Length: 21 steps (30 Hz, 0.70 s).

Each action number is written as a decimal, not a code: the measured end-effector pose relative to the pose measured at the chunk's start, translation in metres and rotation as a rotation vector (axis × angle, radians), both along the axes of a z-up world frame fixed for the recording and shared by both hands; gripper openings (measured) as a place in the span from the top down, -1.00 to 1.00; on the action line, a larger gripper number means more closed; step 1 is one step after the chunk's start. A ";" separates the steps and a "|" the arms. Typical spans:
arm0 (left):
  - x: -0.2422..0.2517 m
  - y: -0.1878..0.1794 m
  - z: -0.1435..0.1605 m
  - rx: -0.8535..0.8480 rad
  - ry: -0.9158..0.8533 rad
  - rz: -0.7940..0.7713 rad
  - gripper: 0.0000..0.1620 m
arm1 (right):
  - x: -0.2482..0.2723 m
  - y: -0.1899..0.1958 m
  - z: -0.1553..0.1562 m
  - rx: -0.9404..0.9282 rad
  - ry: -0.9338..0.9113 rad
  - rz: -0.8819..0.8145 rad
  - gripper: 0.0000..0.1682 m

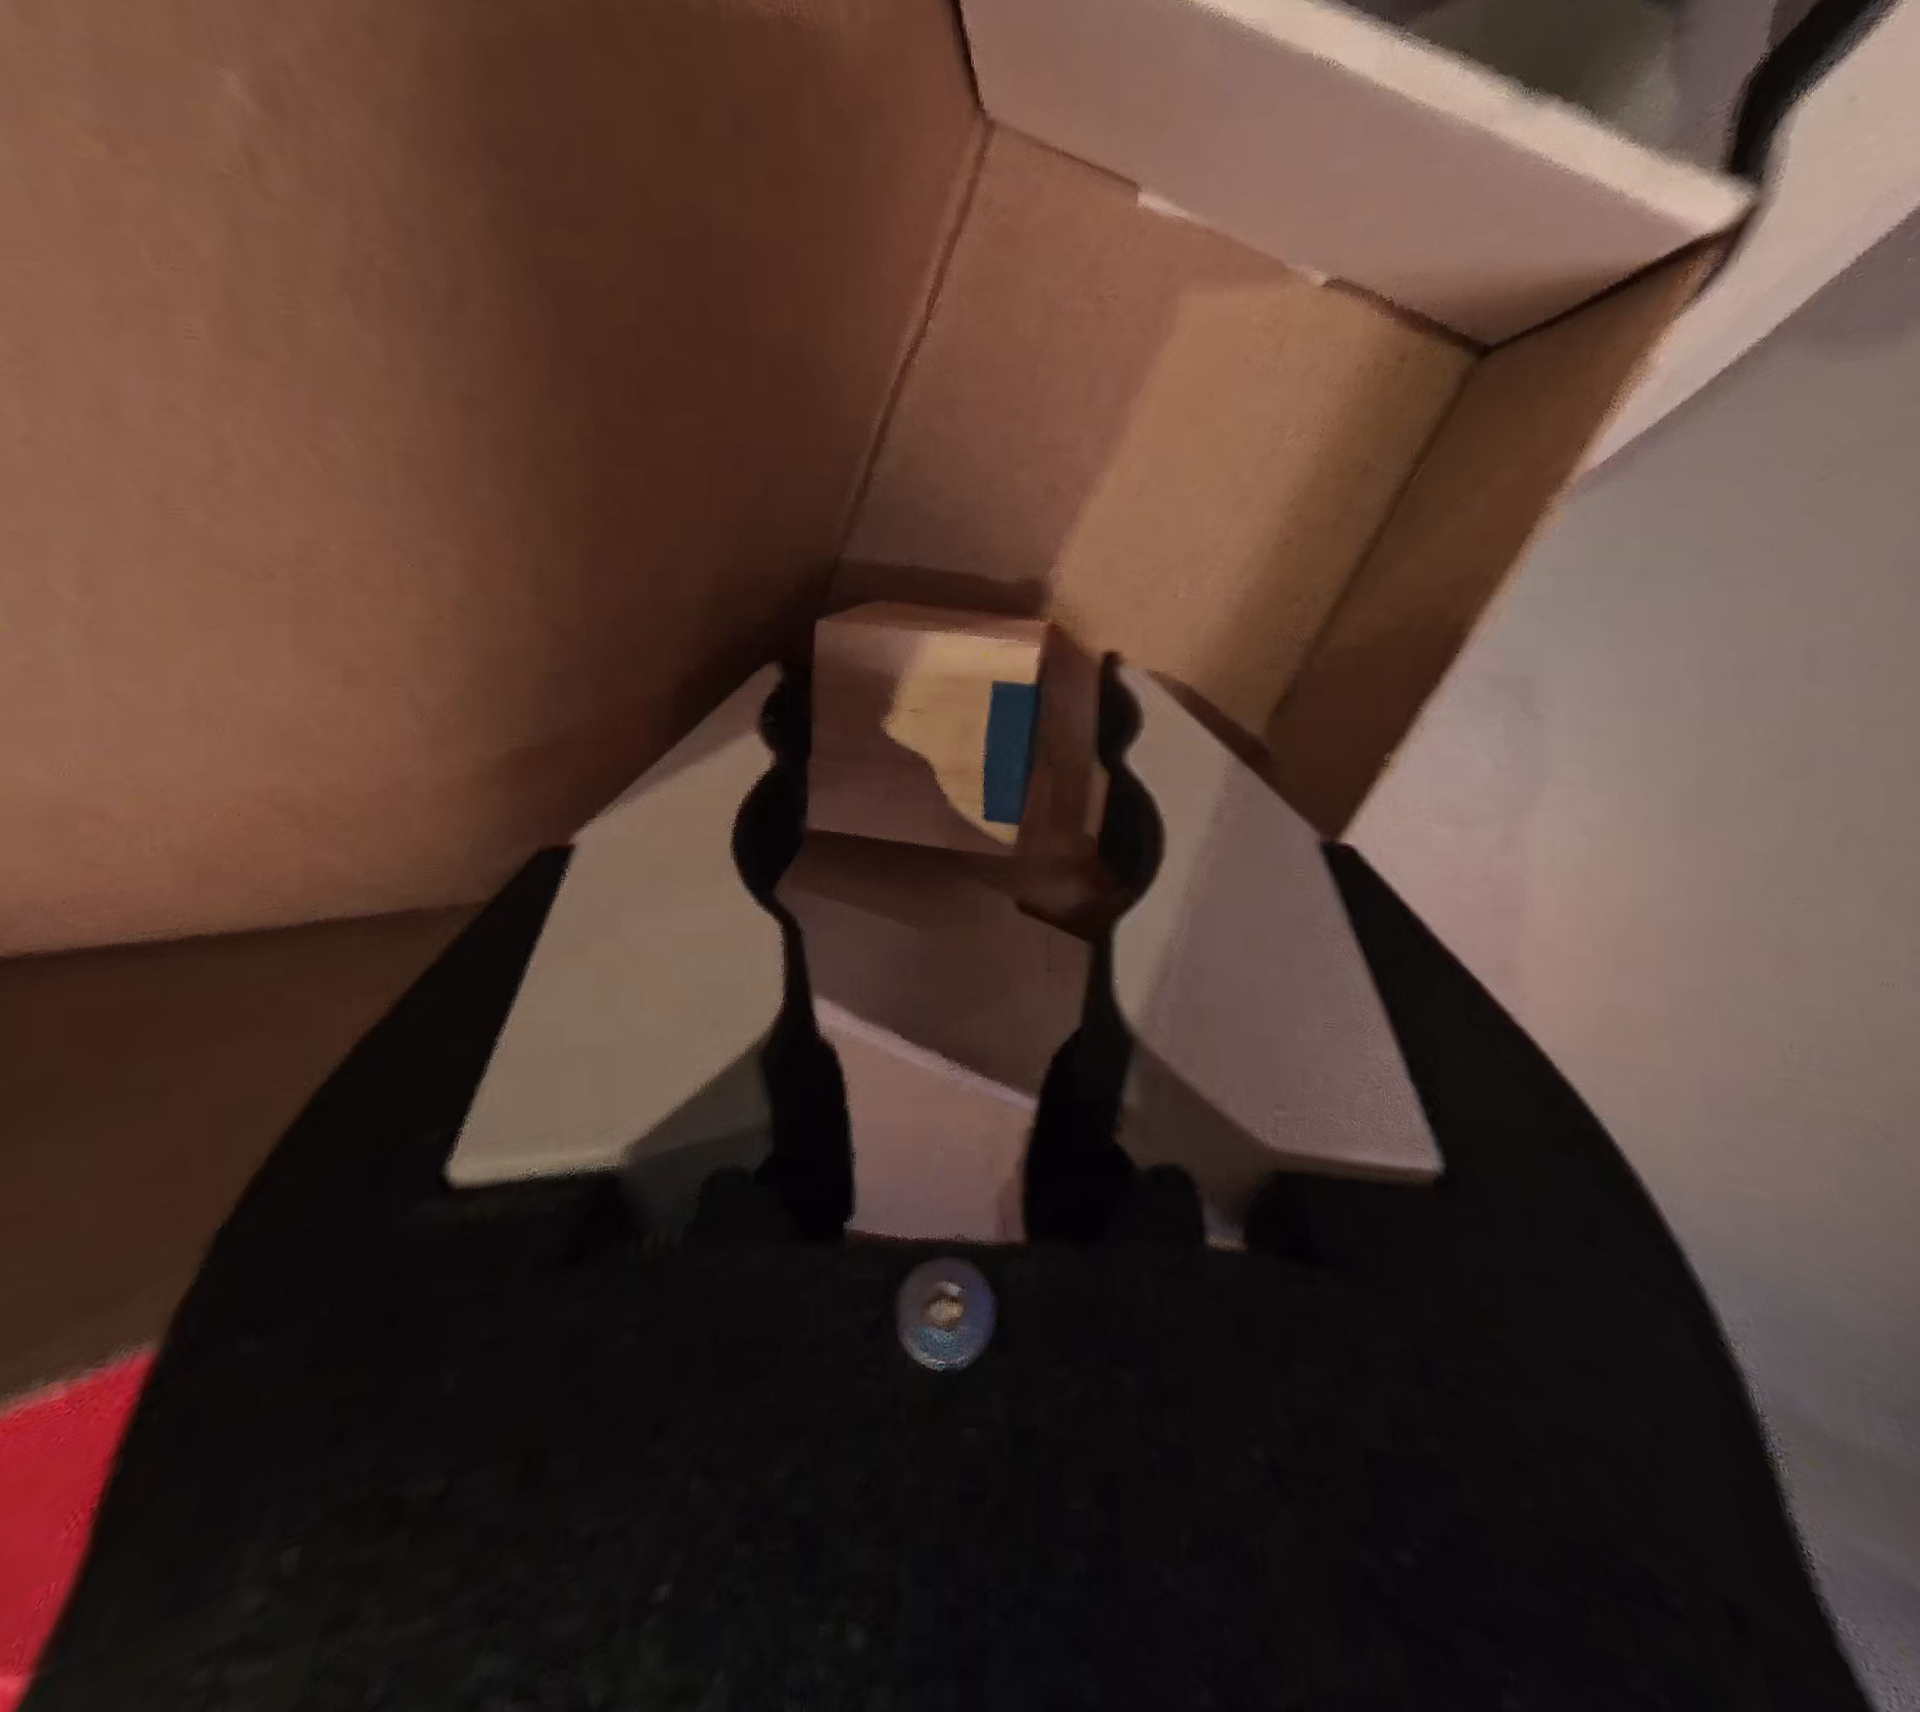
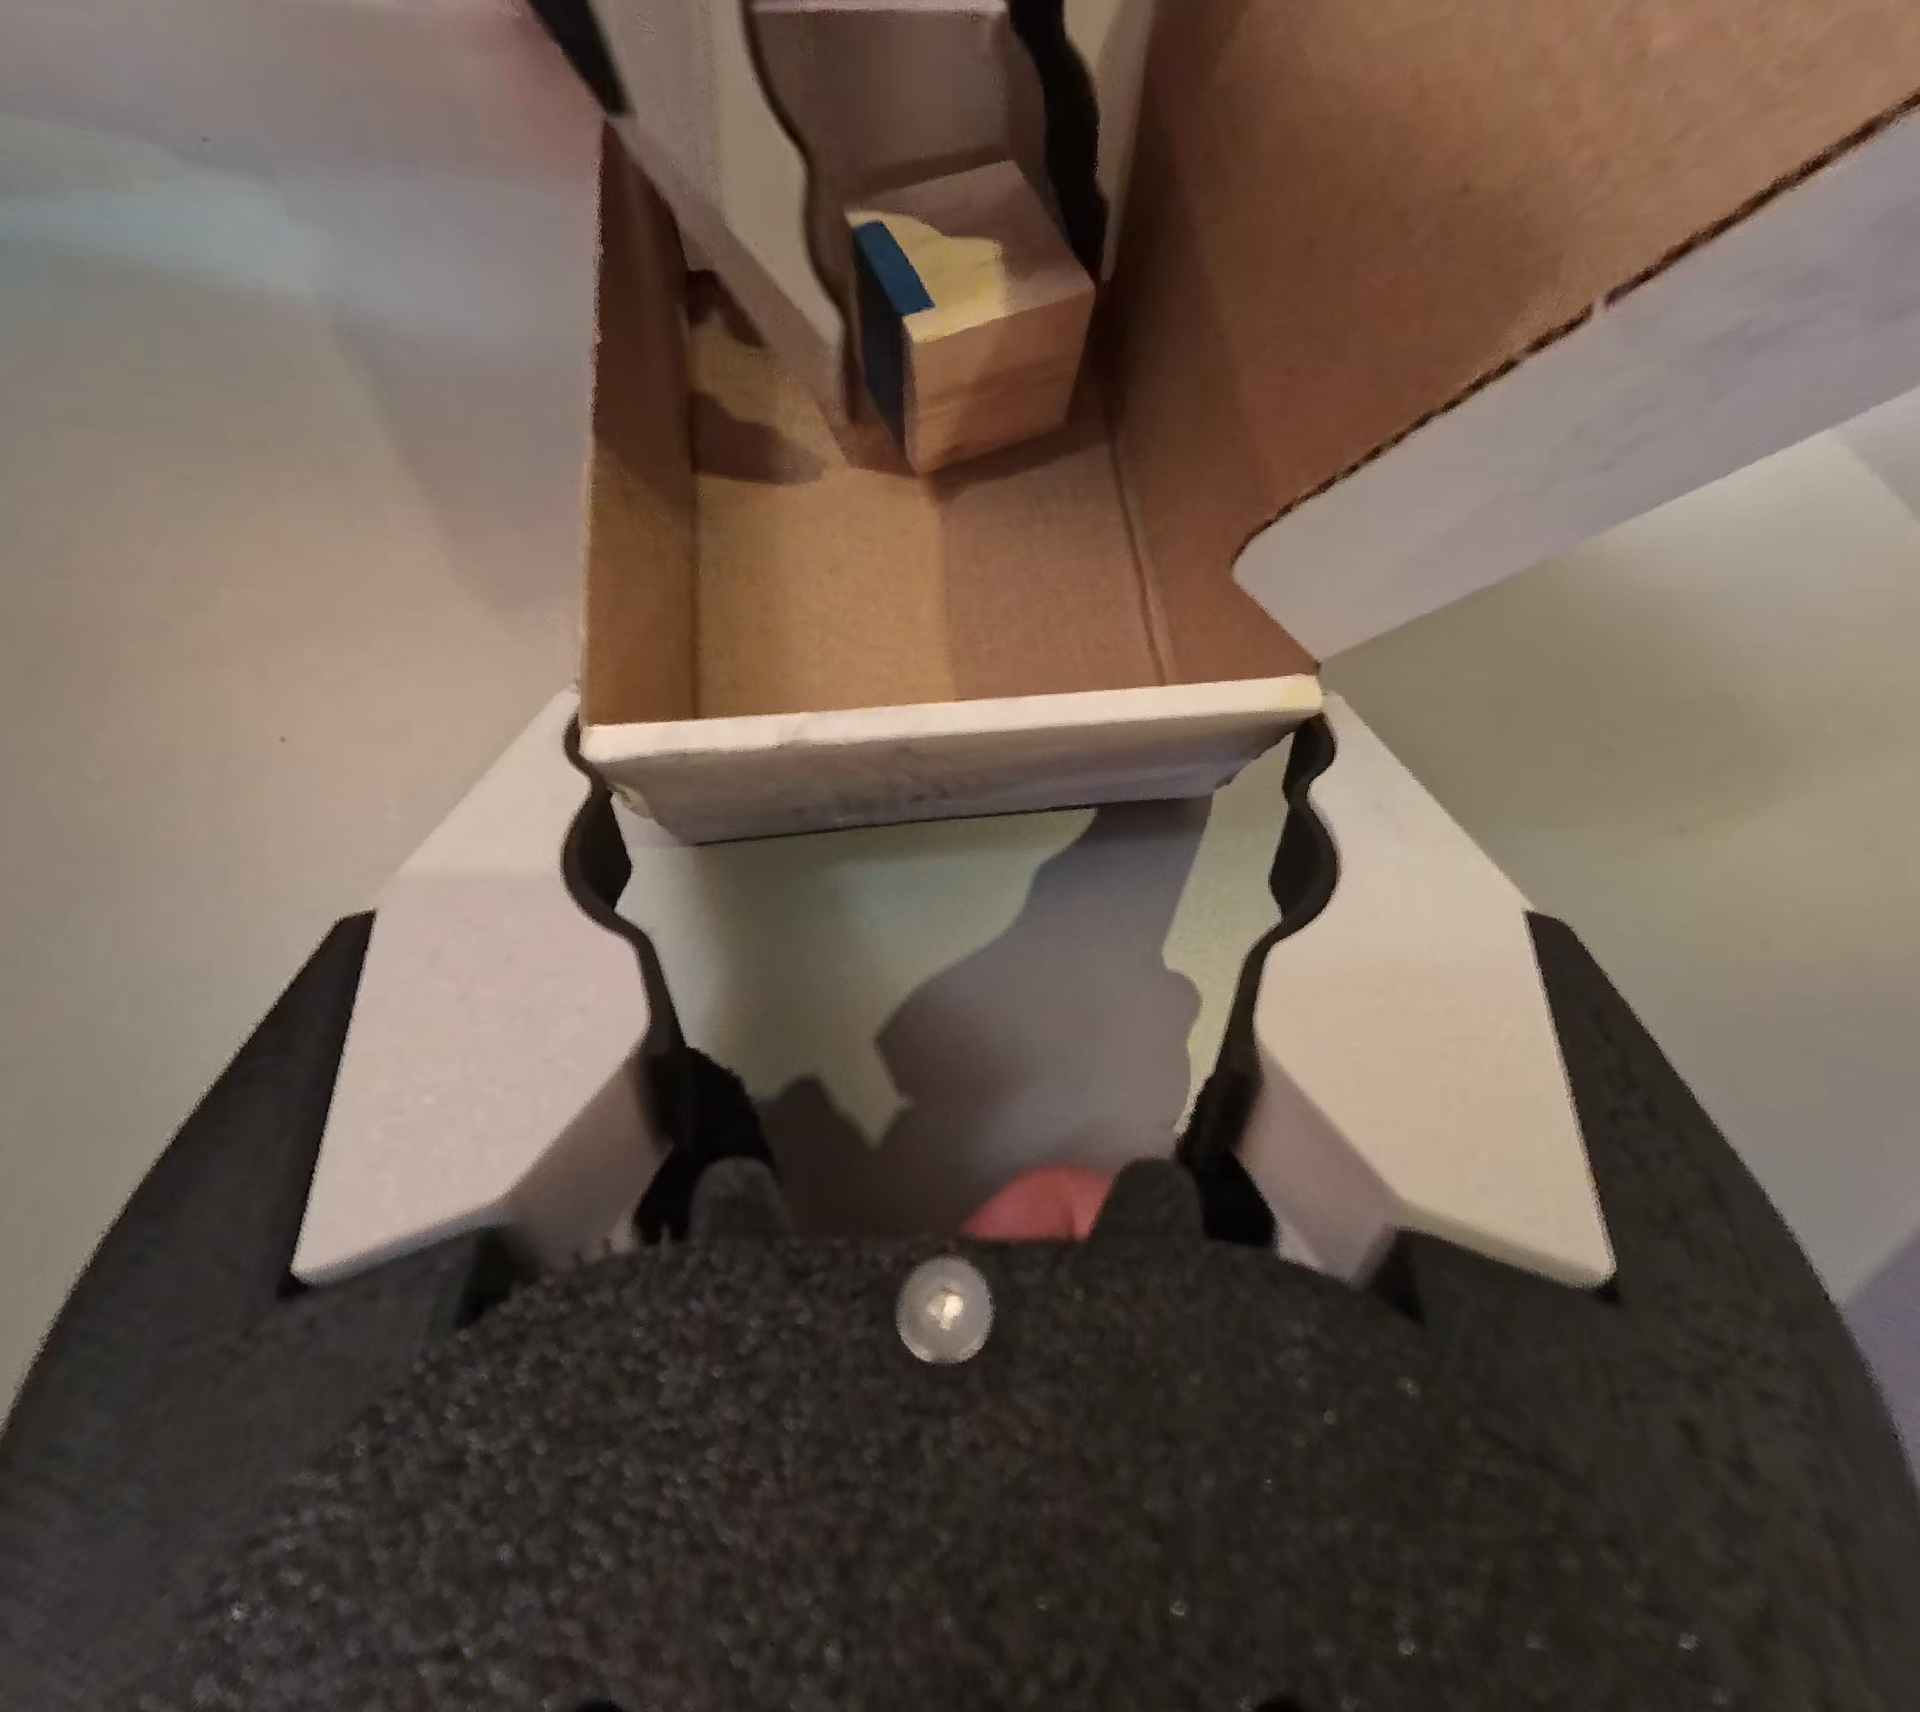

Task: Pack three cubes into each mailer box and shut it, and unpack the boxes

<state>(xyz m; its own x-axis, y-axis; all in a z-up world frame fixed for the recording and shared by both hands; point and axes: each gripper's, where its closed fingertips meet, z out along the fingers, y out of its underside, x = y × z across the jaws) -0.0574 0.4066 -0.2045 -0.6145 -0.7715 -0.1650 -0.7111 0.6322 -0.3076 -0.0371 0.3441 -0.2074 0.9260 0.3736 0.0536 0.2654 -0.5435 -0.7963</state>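
While the left hand-held gripper (image 1: 940, 758) clamps a wooden cube (image 1: 914, 727) inside the open box (image 2: 935, 732), the right hand-held gripper (image 2: 948, 815) waits wide apart at its end wall, perhaps steadying it.

Left wrist cam: inside the open box (image 1: 1226, 457), very close, looking along its fingers down the box's length at the cube (image 1: 914, 727); lid fills frame left. Right wrist cam: outside the opposite end, just above the near wall (image 2: 935, 743), angled down the box floor, facing the left gripper (image 2: 956, 135) head-on. The two cams face each other. Shared: box interior, cube (image 2: 987, 343), lid (image 2: 1455, 156), grey table (image 2: 260, 519). Right cam sits farther back and sees more.
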 end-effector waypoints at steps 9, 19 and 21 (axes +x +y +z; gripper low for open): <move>-0.069 0.019 0.123 -0.225 -0.308 0.108 0.38 | 0.000 0.000 0.000 -0.001 0.000 -0.005 -0.51; -0.144 0.194 0.057 0.016 -0.067 0.612 0.44 | 0.000 -0.001 0.000 -0.005 -0.009 -0.010 -0.51; -0.140 0.205 0.037 0.009 -0.020 0.675 0.26 | 0.000 -0.001 0.000 -0.008 -0.016 -0.009 -0.51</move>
